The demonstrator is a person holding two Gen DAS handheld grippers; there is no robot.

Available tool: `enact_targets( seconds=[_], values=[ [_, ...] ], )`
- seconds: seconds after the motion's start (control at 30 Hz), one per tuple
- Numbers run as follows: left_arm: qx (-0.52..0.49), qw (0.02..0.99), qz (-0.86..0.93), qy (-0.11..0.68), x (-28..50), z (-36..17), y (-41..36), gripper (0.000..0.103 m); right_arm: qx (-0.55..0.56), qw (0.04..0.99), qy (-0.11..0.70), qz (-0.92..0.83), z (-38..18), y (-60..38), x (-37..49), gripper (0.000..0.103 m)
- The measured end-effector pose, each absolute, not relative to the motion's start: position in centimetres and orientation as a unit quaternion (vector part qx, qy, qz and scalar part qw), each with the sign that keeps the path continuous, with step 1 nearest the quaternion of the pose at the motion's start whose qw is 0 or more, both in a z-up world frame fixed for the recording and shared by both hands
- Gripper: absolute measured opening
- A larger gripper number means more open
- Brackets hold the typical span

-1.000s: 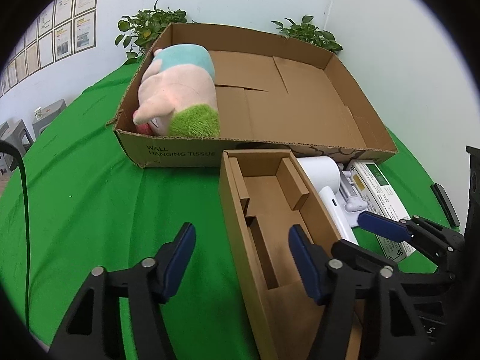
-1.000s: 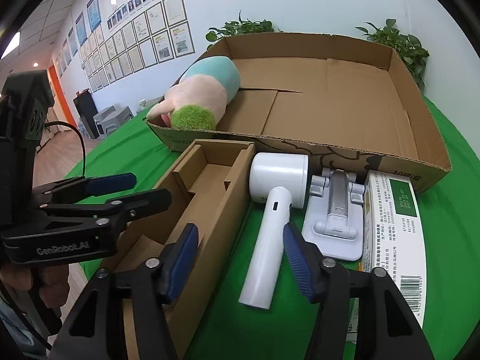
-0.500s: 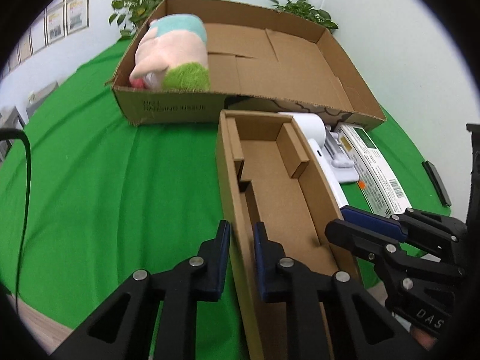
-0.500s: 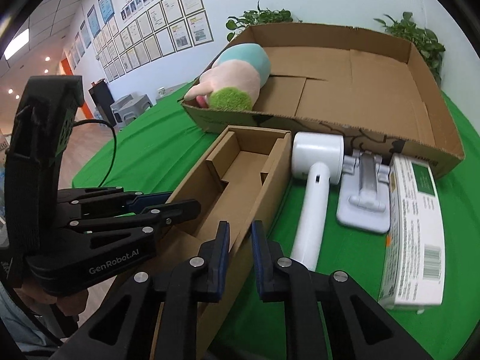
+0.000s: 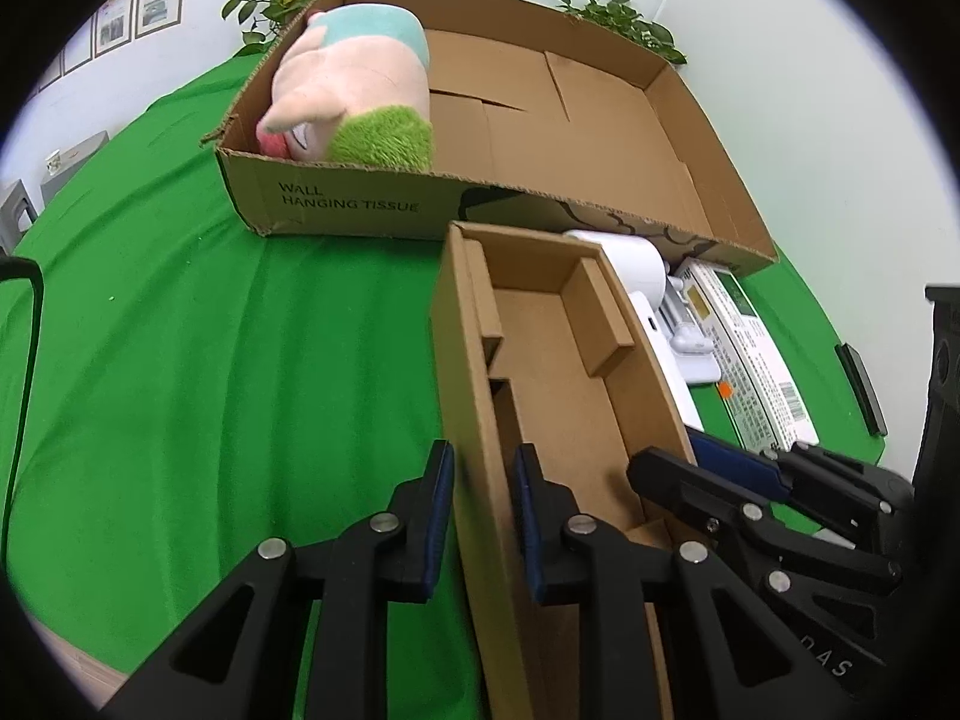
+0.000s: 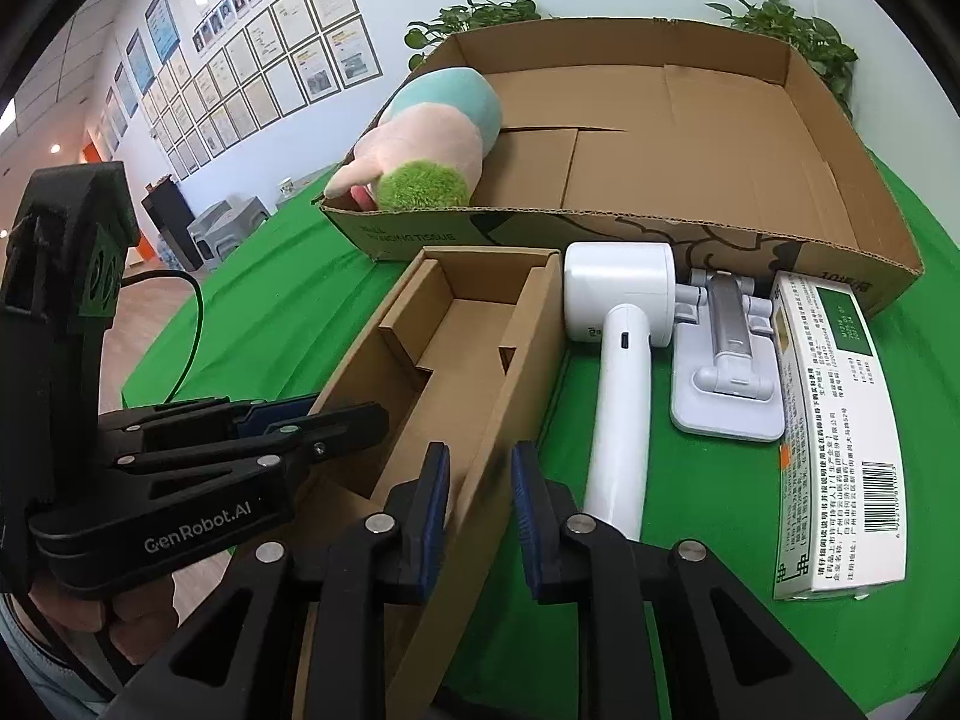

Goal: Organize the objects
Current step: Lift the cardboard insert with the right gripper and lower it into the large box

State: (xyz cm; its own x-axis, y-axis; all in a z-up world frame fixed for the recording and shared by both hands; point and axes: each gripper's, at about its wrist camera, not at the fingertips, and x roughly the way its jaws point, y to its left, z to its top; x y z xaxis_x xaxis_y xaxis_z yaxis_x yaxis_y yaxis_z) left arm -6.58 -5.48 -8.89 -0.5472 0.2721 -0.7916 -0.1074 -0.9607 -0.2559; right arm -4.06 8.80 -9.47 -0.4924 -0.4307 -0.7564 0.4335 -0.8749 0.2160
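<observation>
We grip narrow cardboard box: left gripper jaws clamp left wall, right gripper jaws clamp right wall.

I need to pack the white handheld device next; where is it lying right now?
In the right wrist view the white handheld device lies on the green cloth, between the narrow cardboard box and the white stand, just before the big carton.

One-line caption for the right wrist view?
Right gripper clamps the narrow cardboard tray's right wall, left gripper on its opposite wall, white handheld device alongside.
</observation>
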Motion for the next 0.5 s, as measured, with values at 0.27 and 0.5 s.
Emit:
enact_targets(
  seconds=[0.27,0.5],
  values=[
    [-0.459,0.090,0.880,-0.083,-6.1,-8.6,-5.6,0.014,0.425,0.251,0.016,-0.870,-9.2,8.1,-3.7,0.016],
    [-0.453,0.080,0.883,-0.087,-5.9,-7.8,-5.6,0.012,0.408,0.251,0.001,-0.878,-8.4,8.4,-3.4,0.015]
  ],
)
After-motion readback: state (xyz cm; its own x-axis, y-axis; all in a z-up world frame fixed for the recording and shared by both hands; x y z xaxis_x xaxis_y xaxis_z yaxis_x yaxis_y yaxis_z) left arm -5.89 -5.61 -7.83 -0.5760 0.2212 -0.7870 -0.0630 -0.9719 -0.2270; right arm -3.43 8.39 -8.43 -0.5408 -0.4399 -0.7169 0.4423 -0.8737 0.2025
